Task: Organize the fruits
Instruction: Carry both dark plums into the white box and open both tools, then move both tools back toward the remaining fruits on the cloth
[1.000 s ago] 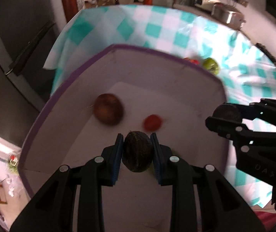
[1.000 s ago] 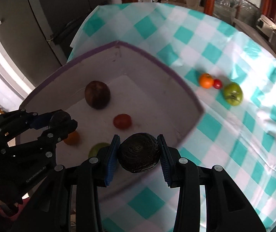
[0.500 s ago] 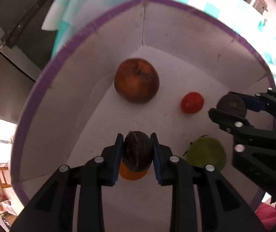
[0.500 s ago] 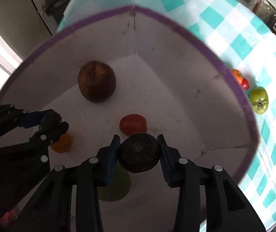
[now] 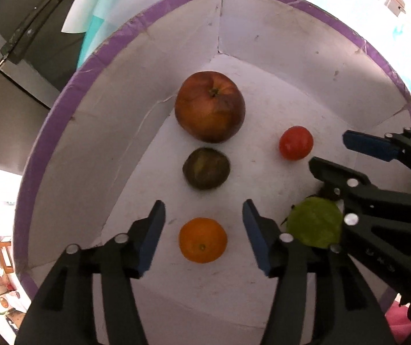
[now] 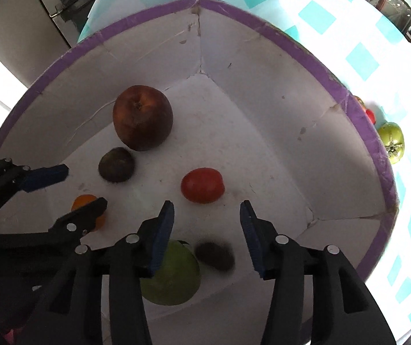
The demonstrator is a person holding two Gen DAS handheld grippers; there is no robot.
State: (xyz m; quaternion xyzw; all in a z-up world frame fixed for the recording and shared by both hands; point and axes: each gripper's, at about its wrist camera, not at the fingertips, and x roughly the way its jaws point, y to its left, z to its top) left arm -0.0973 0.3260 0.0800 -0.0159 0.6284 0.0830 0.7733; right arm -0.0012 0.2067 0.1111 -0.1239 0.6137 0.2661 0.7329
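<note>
Hovering over the white cardboard box with purple-taped rim (image 5: 61, 106), both grippers sit inside it, jaws spread wide, nothing held. Left gripper (image 5: 204, 231) straddles open air above the small orange citrus fruit (image 5: 203, 240) on the box floor; the dark brown wrinkled round fruit (image 5: 206, 168) lies just beyond its fingertips, near side of the big reddish-brown apple (image 5: 210, 106), almost touching it. Small red tomato (image 5: 296, 143) to the right, yellow-green round fruit (image 5: 314, 222) partly behind the right gripper (image 5: 346, 155) at the right edge.

Right wrist view adds what the left lacks: a second dark fuzzy-looking fruit (image 6: 214, 256), blurred, under the open right gripper (image 6: 206, 224), just right of the green fruit (image 6: 170, 276); also a green tomato (image 6: 392, 141) and a bit of red fruit (image 6: 370, 115) outside the box on the teal-and-white checked tablecloth (image 6: 357, 60), far right. Left gripper (image 6: 70, 184) shows at the left edge, orange fruit (image 6: 86, 201) half hidden behind its finger. Apple (image 6: 142, 118), dark fruit (image 6: 116, 164), tomato (image 6: 202, 185) also visible.

Versus half a second earlier: each gripper was clamped on a dark fruit; both are released now and those fruits are in the box.
</note>
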